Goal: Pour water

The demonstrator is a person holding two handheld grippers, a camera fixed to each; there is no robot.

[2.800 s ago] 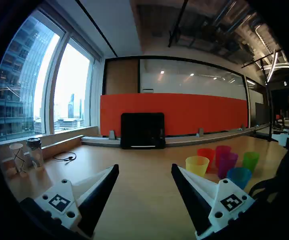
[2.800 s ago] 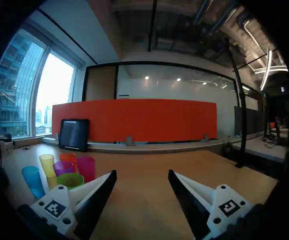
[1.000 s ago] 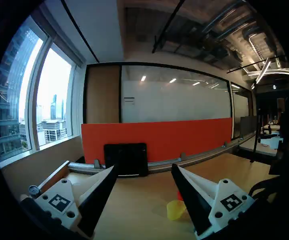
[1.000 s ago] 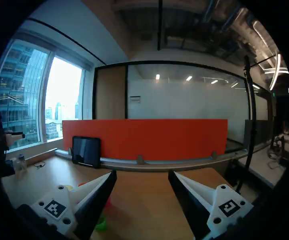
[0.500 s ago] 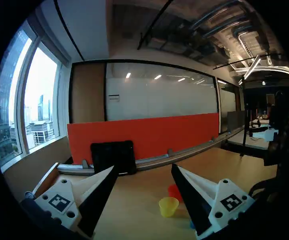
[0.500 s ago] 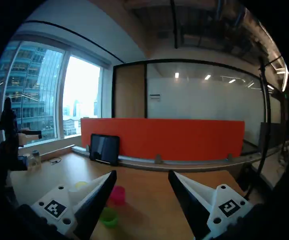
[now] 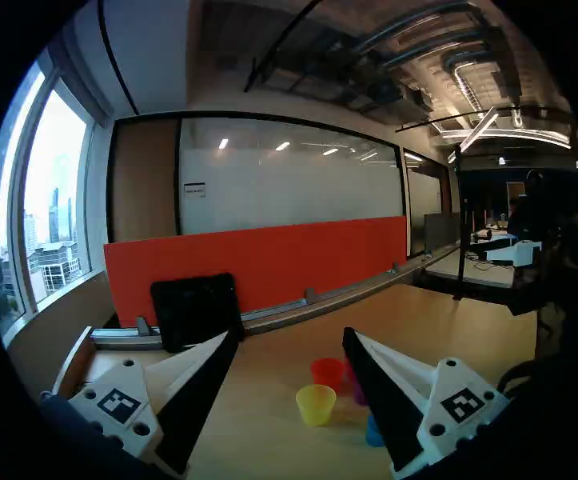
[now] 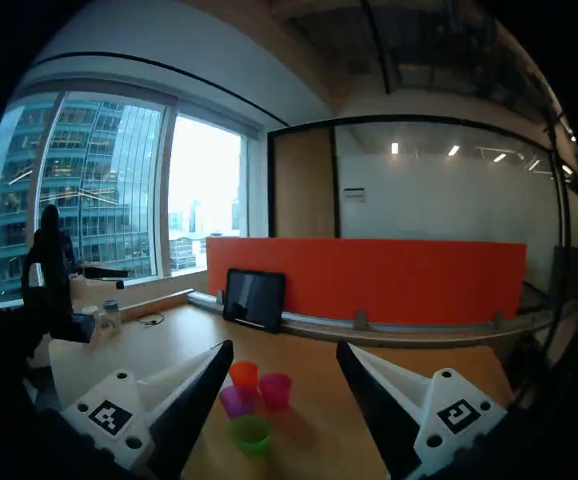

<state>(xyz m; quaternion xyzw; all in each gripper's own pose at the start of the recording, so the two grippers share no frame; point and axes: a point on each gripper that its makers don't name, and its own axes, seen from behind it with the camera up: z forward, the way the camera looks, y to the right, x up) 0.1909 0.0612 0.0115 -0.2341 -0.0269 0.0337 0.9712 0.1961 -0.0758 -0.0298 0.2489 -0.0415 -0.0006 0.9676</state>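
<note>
Wood table (image 7: 456, 320): pale top running from you out to the far partition. It carries all the cups listed here.
Left gripper (image 7: 287, 334): yours, held above the table. Its two fingers stand wide apart with nothing between them.
Right gripper (image 8: 283, 346): yours, also over the table. Its fingers are spread apart and grip nothing.
Cups, general: six plastic cups in one tight cluster, all upright on the table, below and beyond both of your grippers. Neither gripper touches any of them.
Yellow cup (image 7: 316, 404): front of the cluster in the left gripper view, seen in the gap between that gripper's fingers.
Red cup (image 7: 327, 373): just behind the yellow cup. In the right gripper view it is the farthest of the group.
Blue cup (image 7: 372, 432): near right of the yellow cup, half hidden by the finger on the right of the left gripper view.
Purple cup (image 8: 235, 400): just in front of the red cup, beside the finger on the left of the right gripper view.
Pink cup (image 8: 275, 390): just right of the purple cup.
Green cup (image 8: 252, 434): nearest to you in the right gripper view.
Contents: you cannot tell whether any cup holds water.
Tablet (image 7: 197, 310): dark screen, propped up at the table's far edge.
Orange partition (image 7: 289, 260): low panel along the far edge, behind the tablet.
Lidded jar (image 8: 110, 316): far left on the table, near the window (image 8: 129, 208).
</note>
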